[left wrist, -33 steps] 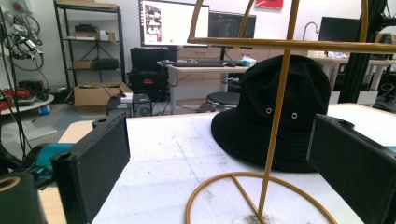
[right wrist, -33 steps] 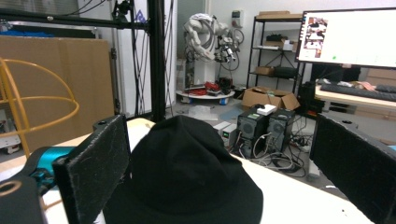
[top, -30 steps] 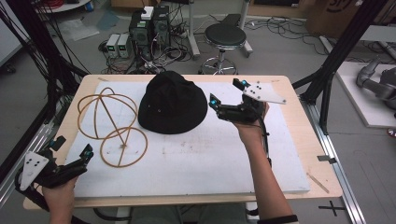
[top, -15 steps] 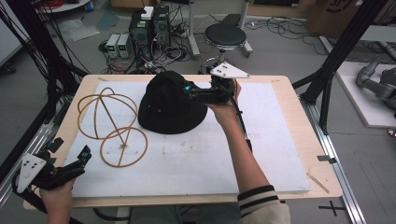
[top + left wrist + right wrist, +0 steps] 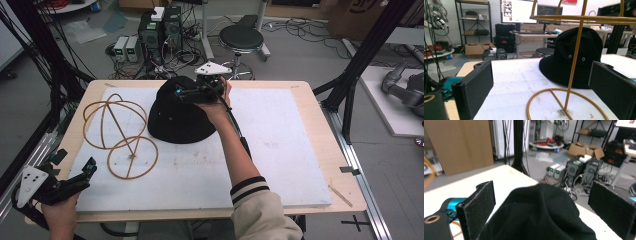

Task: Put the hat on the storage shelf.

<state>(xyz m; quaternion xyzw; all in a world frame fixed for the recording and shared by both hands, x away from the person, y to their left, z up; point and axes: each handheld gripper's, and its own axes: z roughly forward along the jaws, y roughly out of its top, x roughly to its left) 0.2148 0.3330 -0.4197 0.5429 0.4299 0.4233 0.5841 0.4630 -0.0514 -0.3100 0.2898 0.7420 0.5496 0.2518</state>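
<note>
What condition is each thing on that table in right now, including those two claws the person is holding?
Black fabric bucket hat: lying brim-down on the white mat, not gripped.
Gold wire hat stand: upright on its ring base, empty.
Right claw: open, jaws either side of the hat's crown.
Left claw: open, at the table's near left corner, facing the stand.

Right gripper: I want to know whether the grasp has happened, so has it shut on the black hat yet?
No, the right gripper is open, its jaws wide apart on either side of the black hat's crown.

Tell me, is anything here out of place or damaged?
Nothing stands out. The black hat sits flat on the white mat, and the wire stand beside it is upright and looks unbent.
</note>
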